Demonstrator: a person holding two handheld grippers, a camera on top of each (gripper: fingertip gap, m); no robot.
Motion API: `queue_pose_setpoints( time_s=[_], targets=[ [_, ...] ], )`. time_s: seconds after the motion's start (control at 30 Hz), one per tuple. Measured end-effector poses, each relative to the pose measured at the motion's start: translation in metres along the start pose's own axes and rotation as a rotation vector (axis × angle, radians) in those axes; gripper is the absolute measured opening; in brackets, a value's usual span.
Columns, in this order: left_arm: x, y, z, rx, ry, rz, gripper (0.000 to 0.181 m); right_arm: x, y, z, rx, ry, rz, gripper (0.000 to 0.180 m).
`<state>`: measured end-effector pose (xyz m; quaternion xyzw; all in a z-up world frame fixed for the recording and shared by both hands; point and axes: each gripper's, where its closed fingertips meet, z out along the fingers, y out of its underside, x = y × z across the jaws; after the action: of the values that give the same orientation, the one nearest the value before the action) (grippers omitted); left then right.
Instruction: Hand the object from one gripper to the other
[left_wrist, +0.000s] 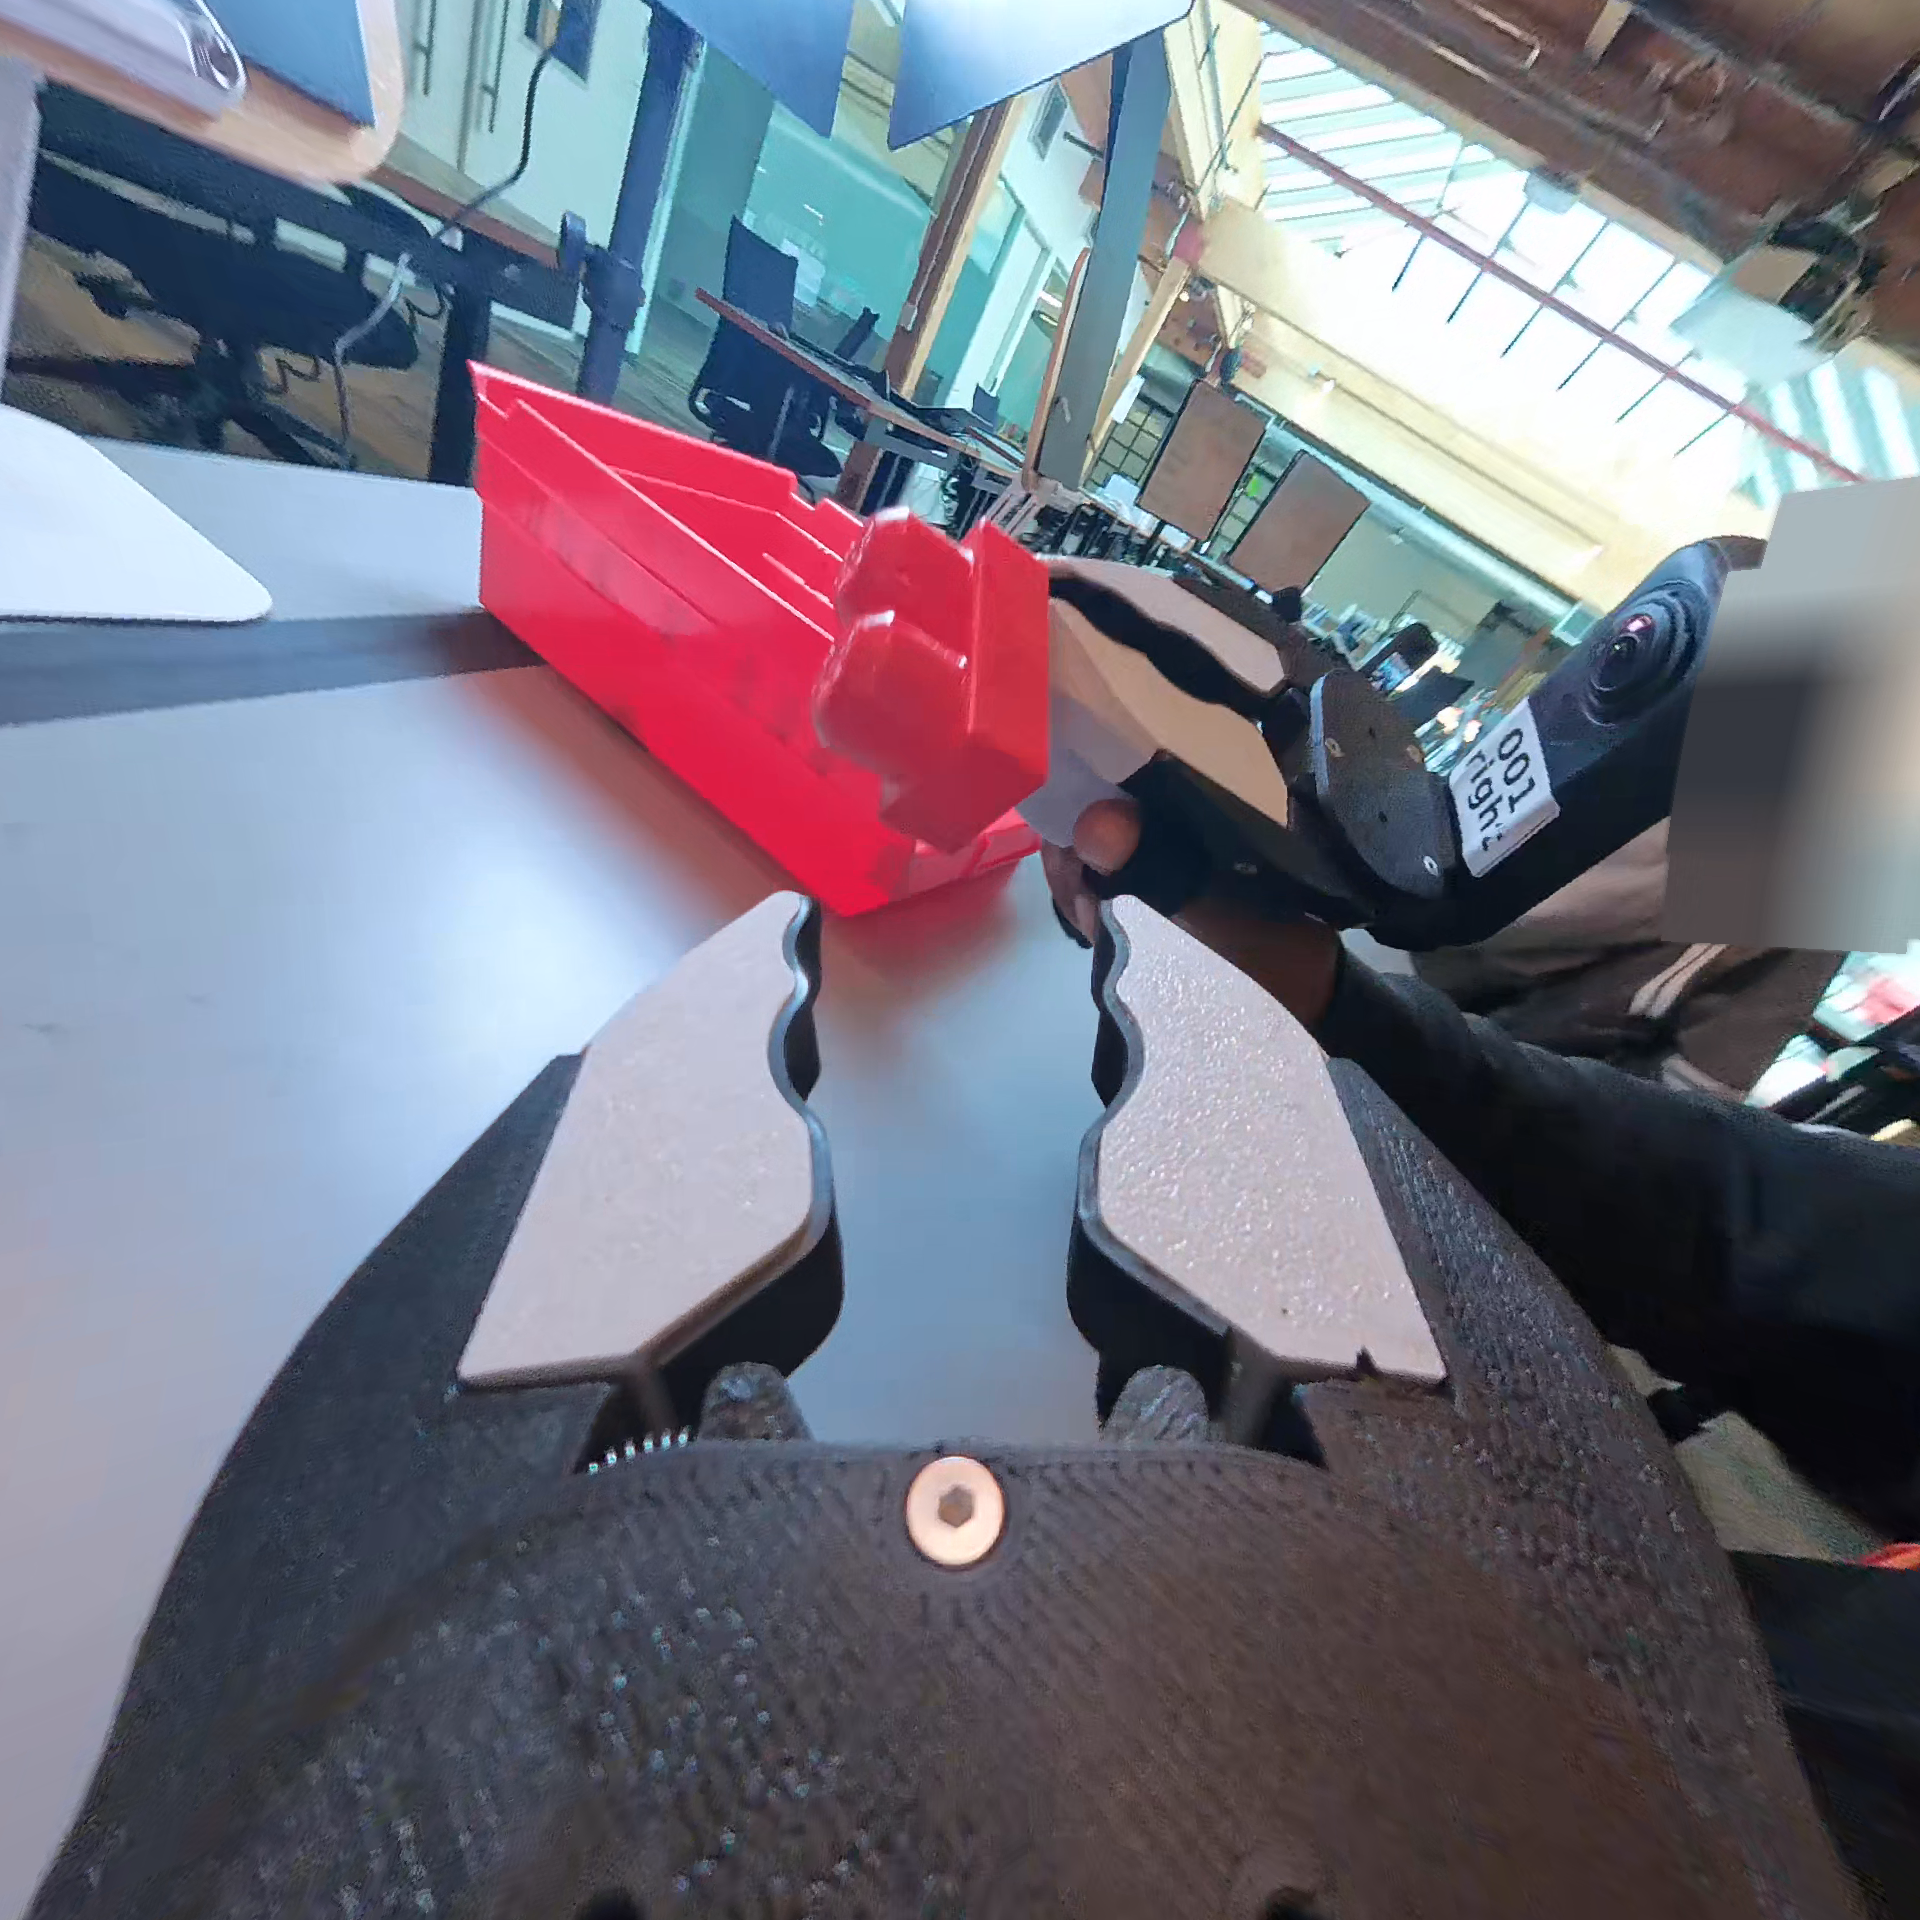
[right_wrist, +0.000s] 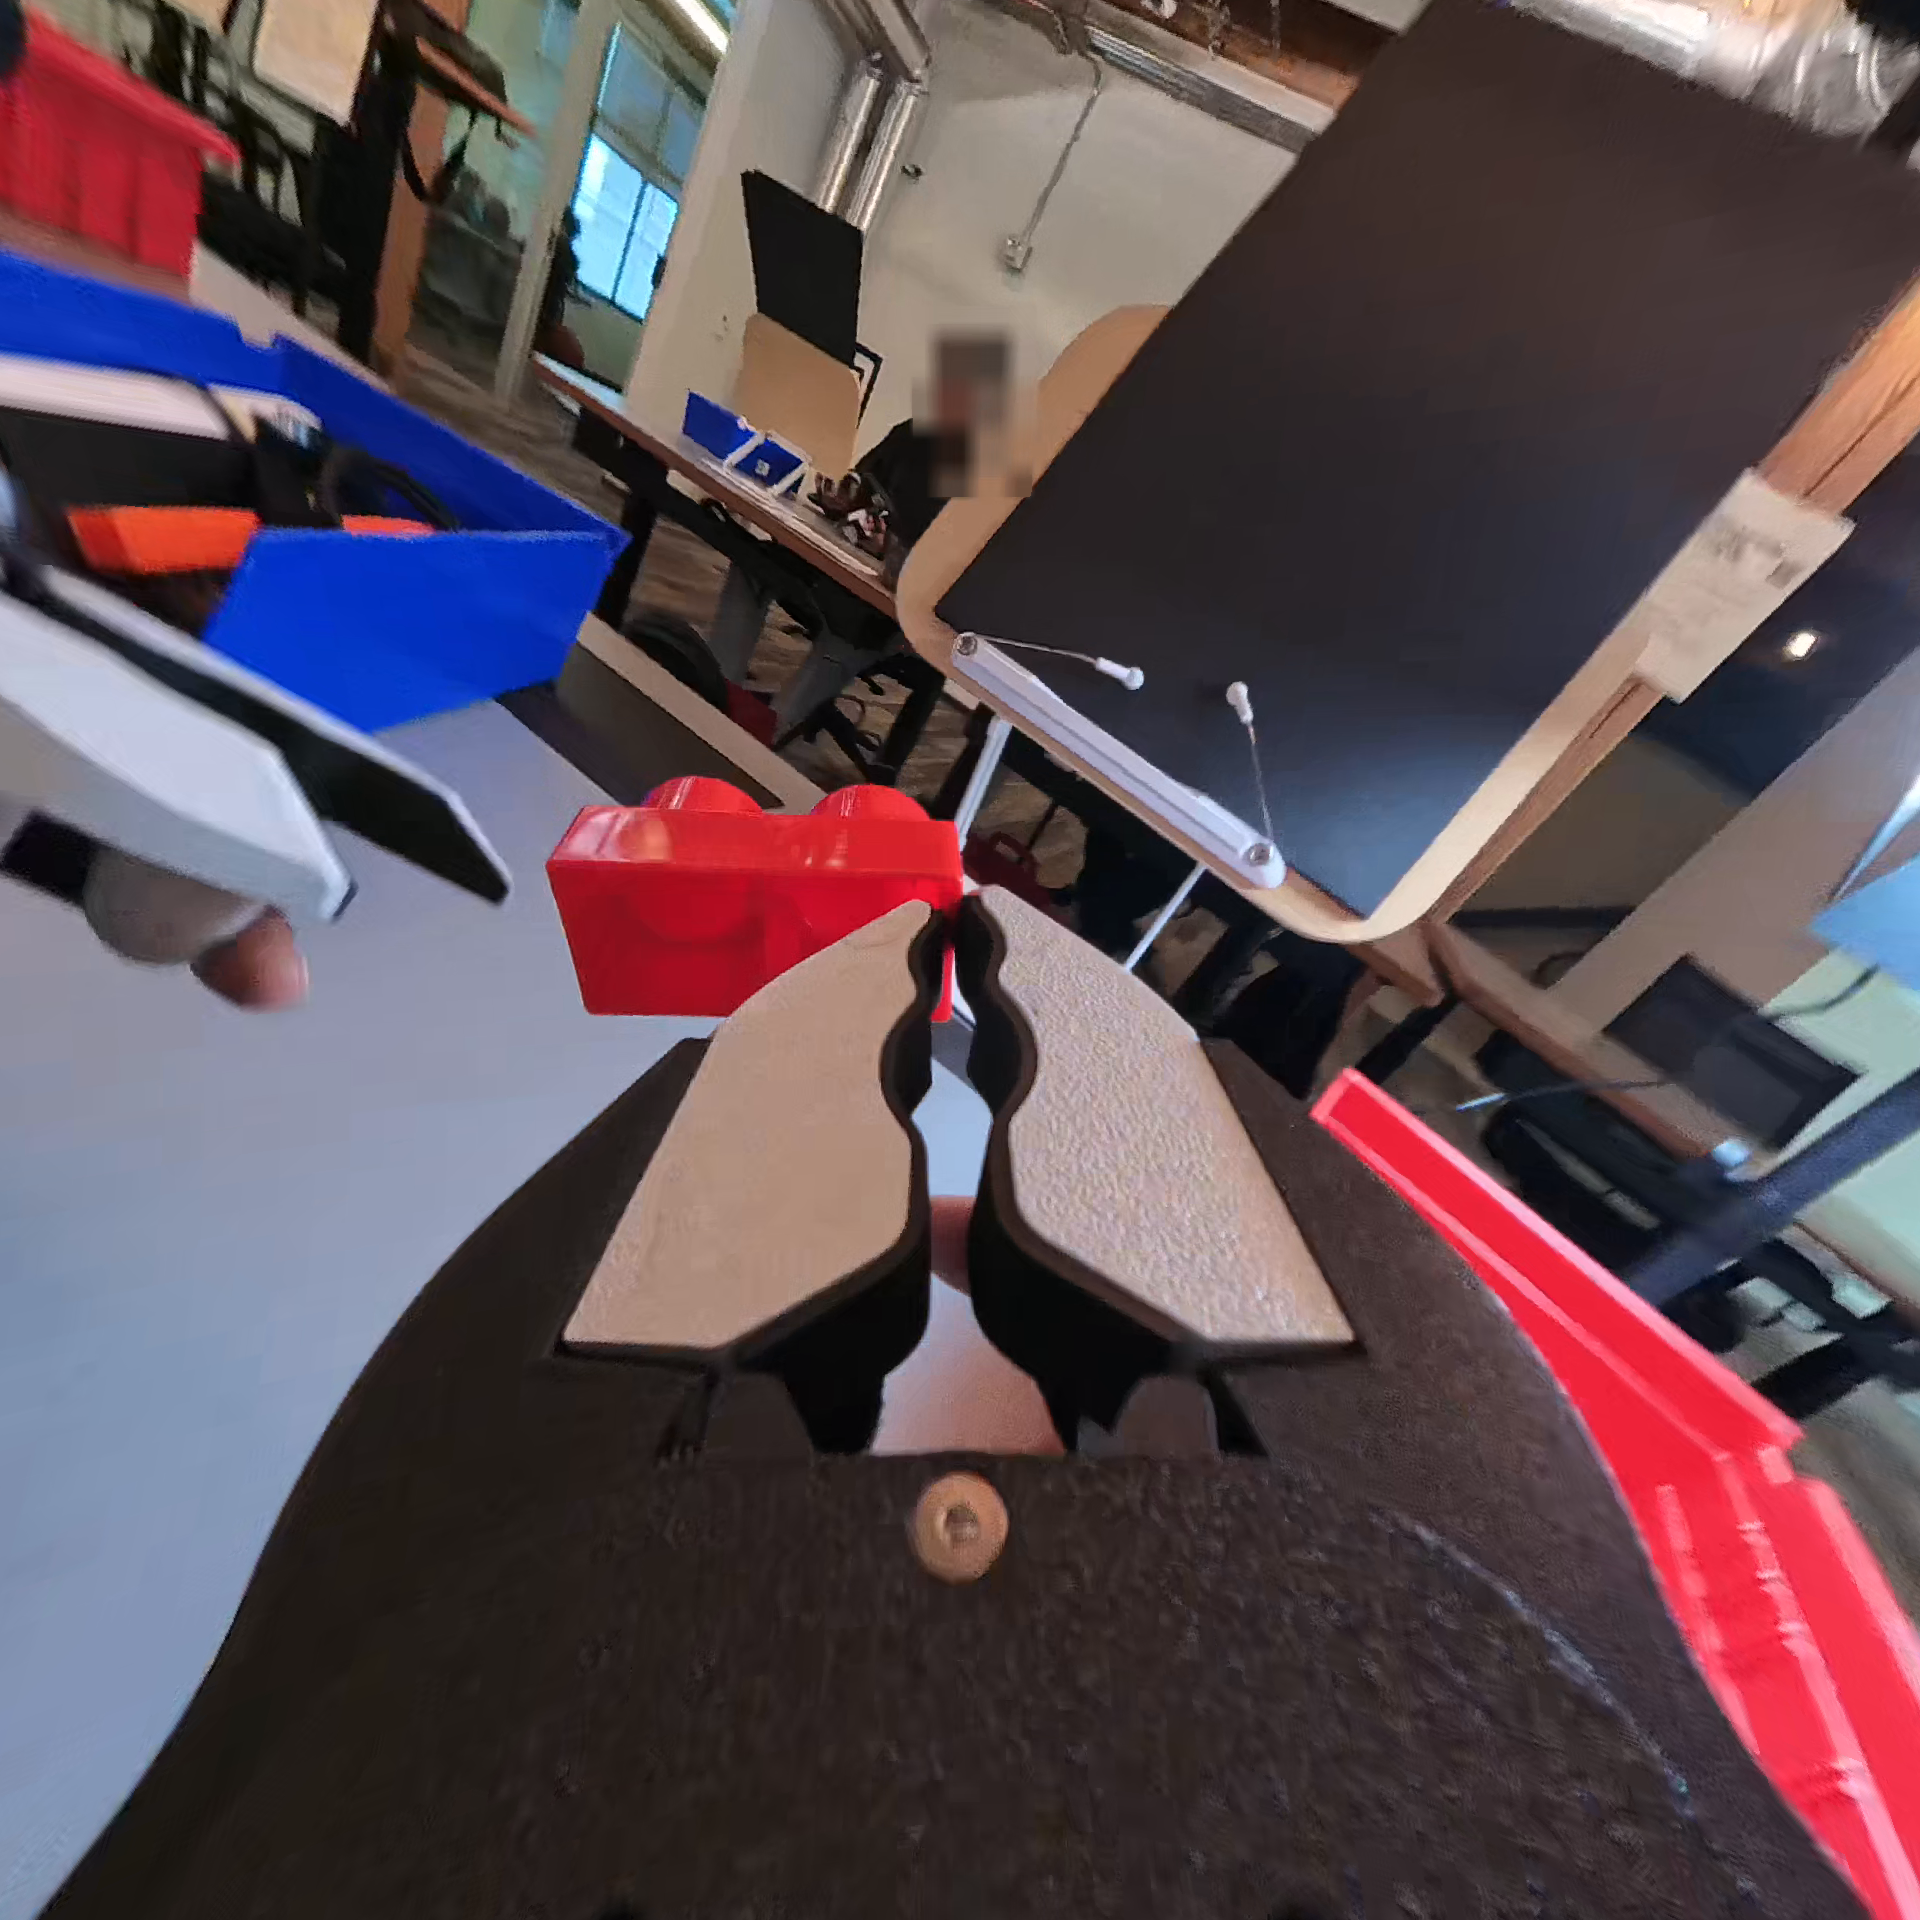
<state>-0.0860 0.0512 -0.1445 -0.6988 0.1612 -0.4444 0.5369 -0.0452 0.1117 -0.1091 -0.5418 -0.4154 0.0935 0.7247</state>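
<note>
- The room is a big open office — brick and timber overhead, skylight glazing, rows of desks with dark monitors and black chairs, and a person blurred out far back in the right wrist view.
- My surface (left_wrist: 312, 935) is a smooth pale grey tabletop with a dark seam across it; it is bare under both my tools, so anything I drop lands hard and may bounce or skid.
- A blue plastic bin (right_wrist: 416, 613) sits behind my left tool and a bright red ribbed plastic tray (left_wrist: 665, 644) lies on the surface behind the brick; a dropped brick could skitter towards either.
- My left gripper (left_wrist: 951, 925) has its fingers spread wide with nothing between them, and is near the brick but not on it.
- My right gripper (right_wrist: 948, 920) has its fingers pressed onto one end of the chunky red two-stud plastic brick (right_wrist: 727, 904), held in the air above the surface.
- That pinch worries me most — only the tips bite, right at one end wall, so most of the brick overhangs and could pivot or slip if my left fingers nudge it before closing.
- If I let go on the right too soon, it falls.
</note>
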Motion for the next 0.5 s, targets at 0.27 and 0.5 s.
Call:
queue_pose_setpoints(
  time_s=[0.27,0.5],
  targets=[
    [-0.005,0.014,-0.01,-0.151,0.027,0.207,0.06,-0.072,-0.012,-0.01,0.161,-0.18,-0.505,0.002],
    [0.029,0.042,-0.026,-0.298,0.39,0.083,0.051,-0.106,-0.034,-0.029,0.303,-0.355,-0.493,0.002]
  ],
)
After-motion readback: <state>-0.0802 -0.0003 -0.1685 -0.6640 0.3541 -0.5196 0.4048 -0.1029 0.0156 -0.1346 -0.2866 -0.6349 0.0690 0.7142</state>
